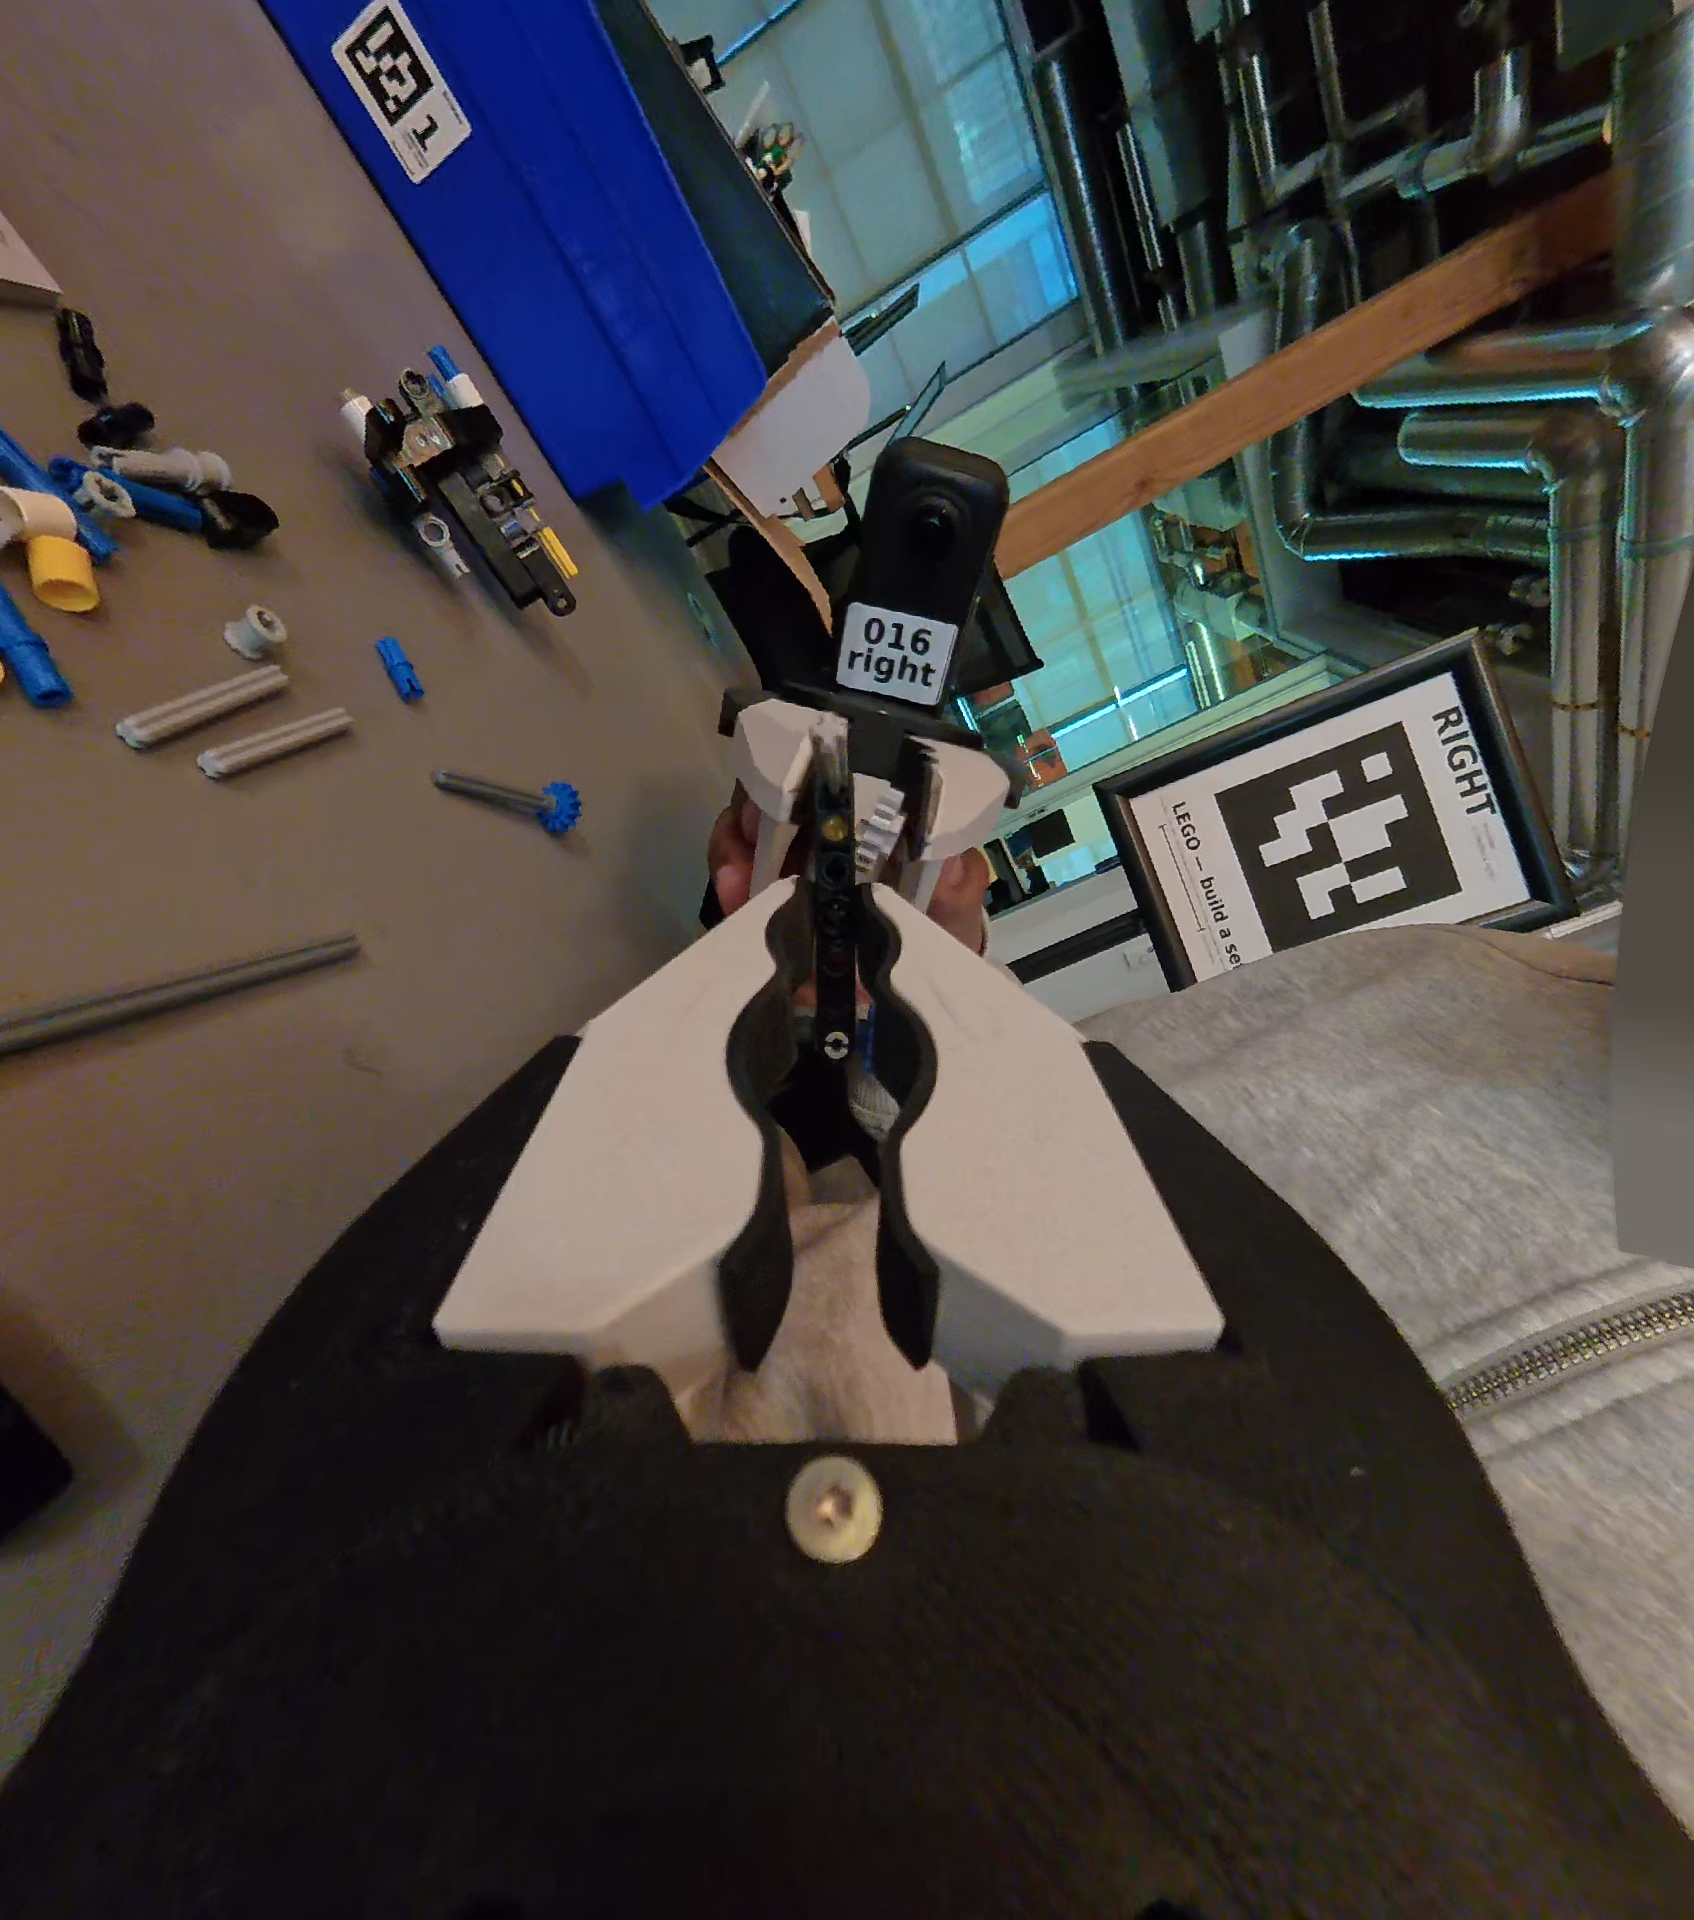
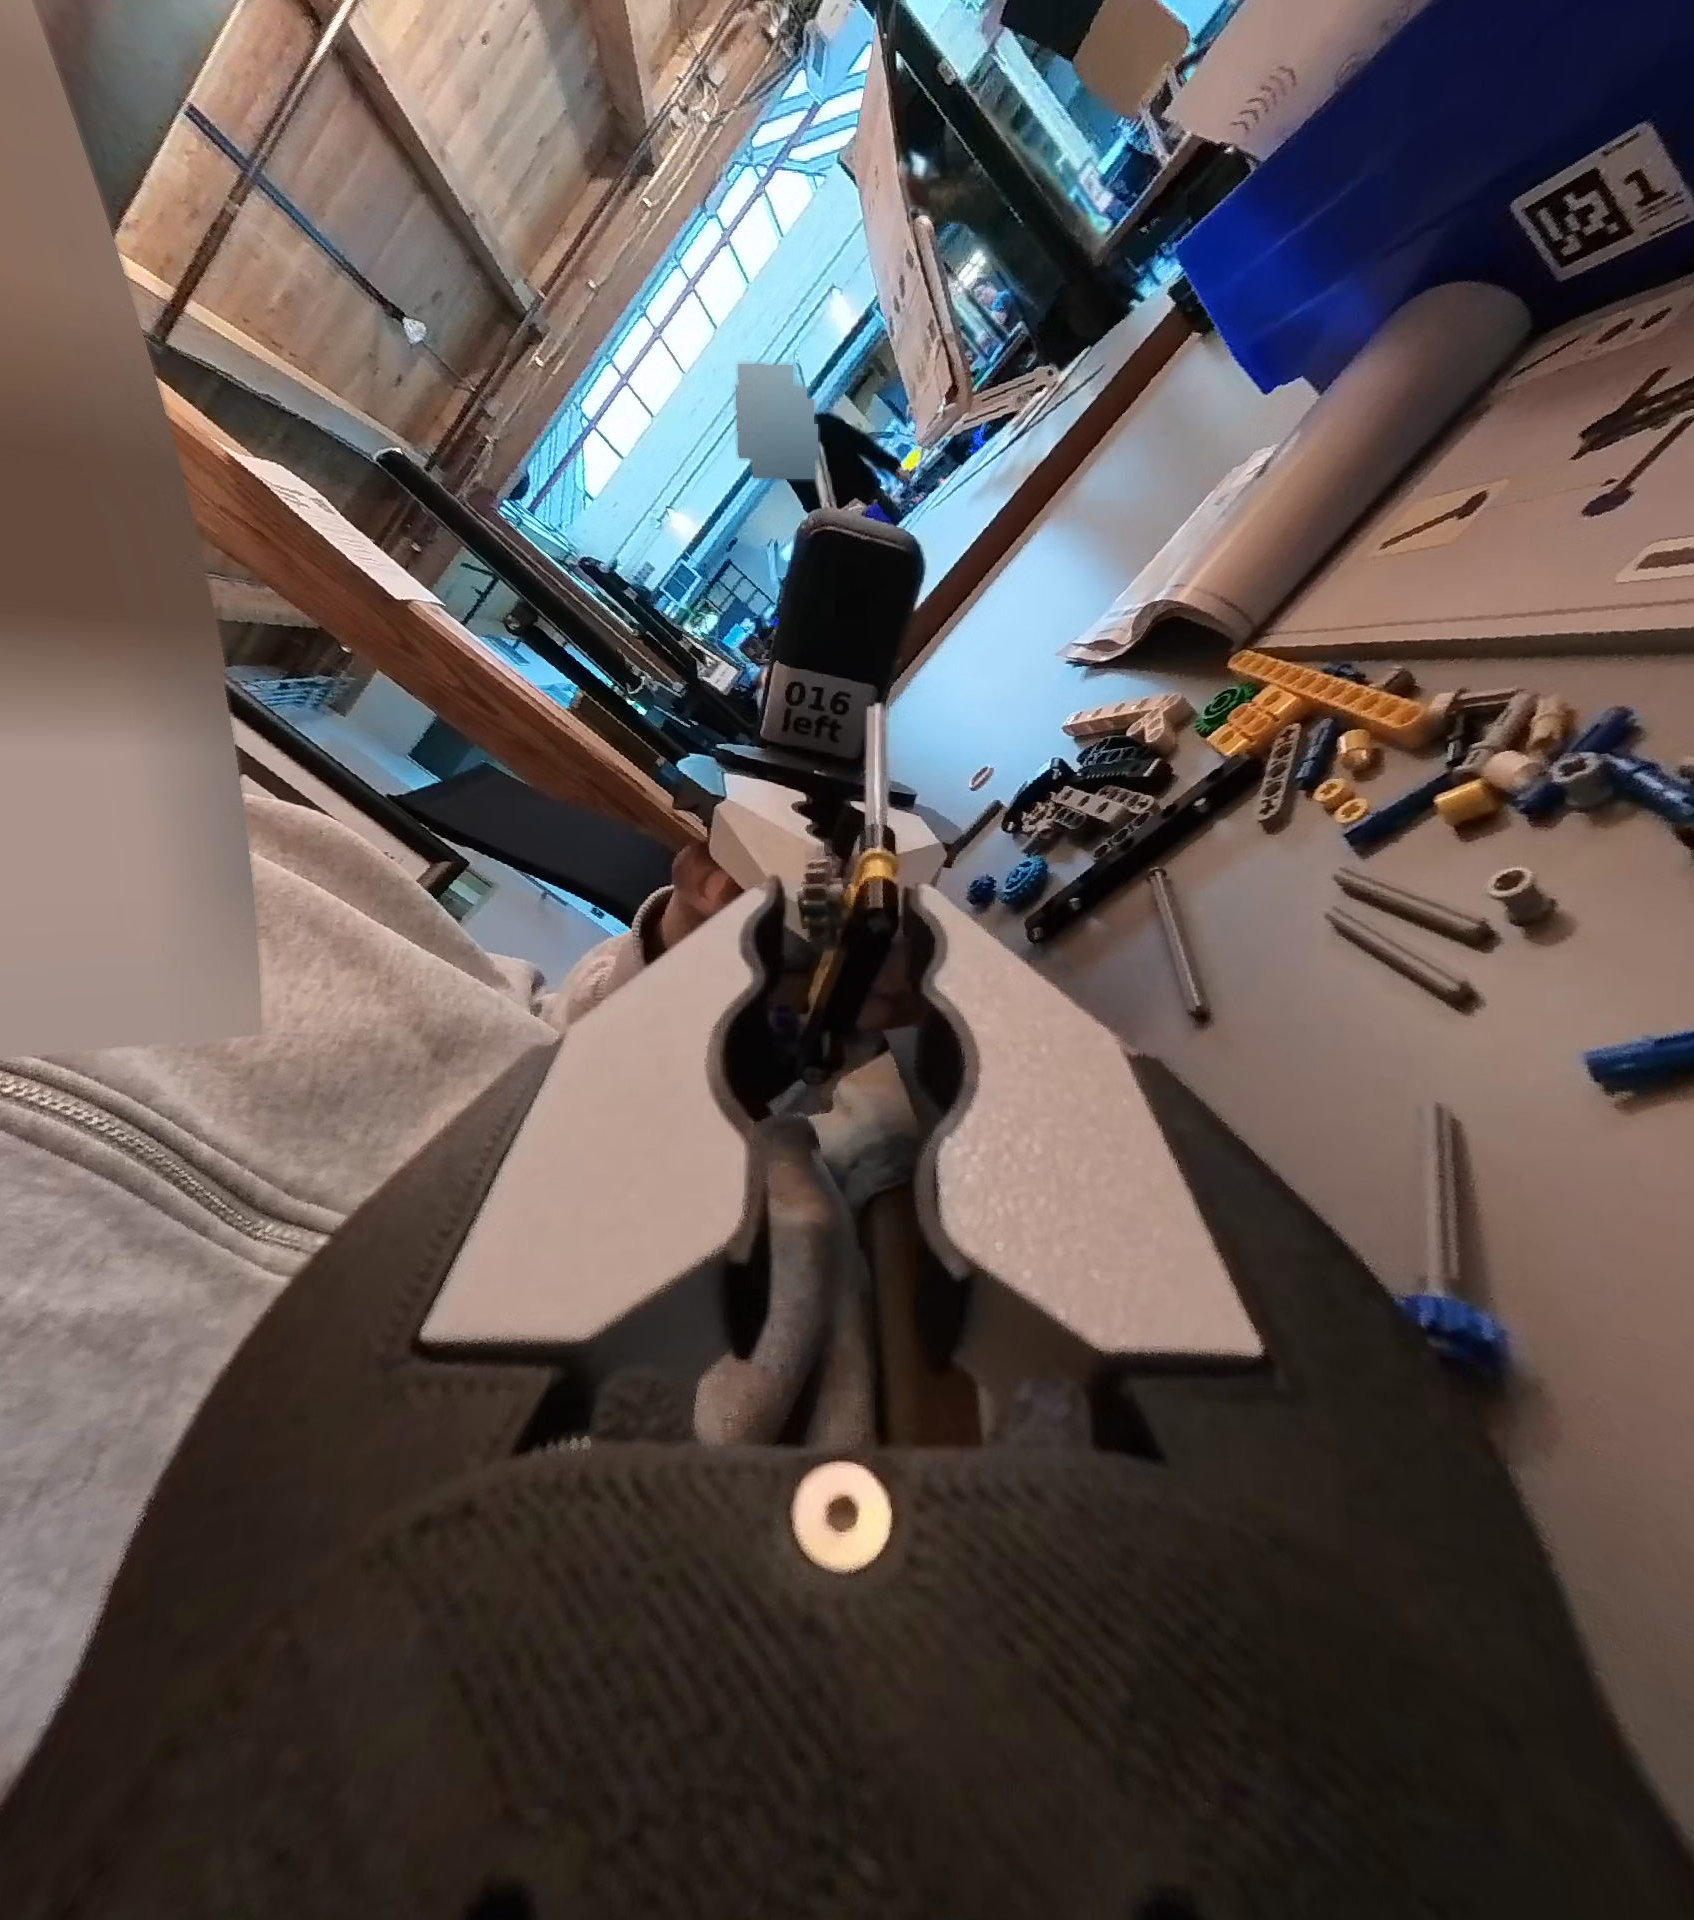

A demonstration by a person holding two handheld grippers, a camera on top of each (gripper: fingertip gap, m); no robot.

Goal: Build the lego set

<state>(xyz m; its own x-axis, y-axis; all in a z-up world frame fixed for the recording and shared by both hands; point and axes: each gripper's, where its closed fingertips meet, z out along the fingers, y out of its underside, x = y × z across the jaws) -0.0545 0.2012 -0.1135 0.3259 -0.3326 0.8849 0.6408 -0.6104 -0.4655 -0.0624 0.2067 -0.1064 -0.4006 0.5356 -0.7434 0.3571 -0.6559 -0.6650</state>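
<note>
A small black lego assembly [image 1: 830, 977] hangs in the air between both grippers, in front of a grey hoodie. My left gripper [image 1: 835, 896] is shut on its near end. My right gripper [image 1: 858, 774] faces it and is shut on the far end, by a grey gear [image 1: 881, 821]. In the right wrist view my right gripper [image 2: 838, 899] grips the same assembly [image 2: 848, 956], which carries a yellow bush [image 2: 874, 862], the gear [image 2: 815, 899] and a thin grey axle [image 2: 876, 758] that sticks up. The left gripper [image 2: 827, 831] is opposite.
Loose parts [image 1: 12, 520] [image 2: 1342, 748], a partial build [image 1: 458, 478], a long grey axle [image 1: 126, 1003], an axle with a blue gear [image 1: 510, 798] [image 2: 1445, 1226] and a long black beam [image 2: 1134, 852] lie on the grey table. A blue bin [image 1: 552, 229] and booklet [image 2: 1549, 520] stand behind. Left and right tips are no more than a few centimetres apart.
</note>
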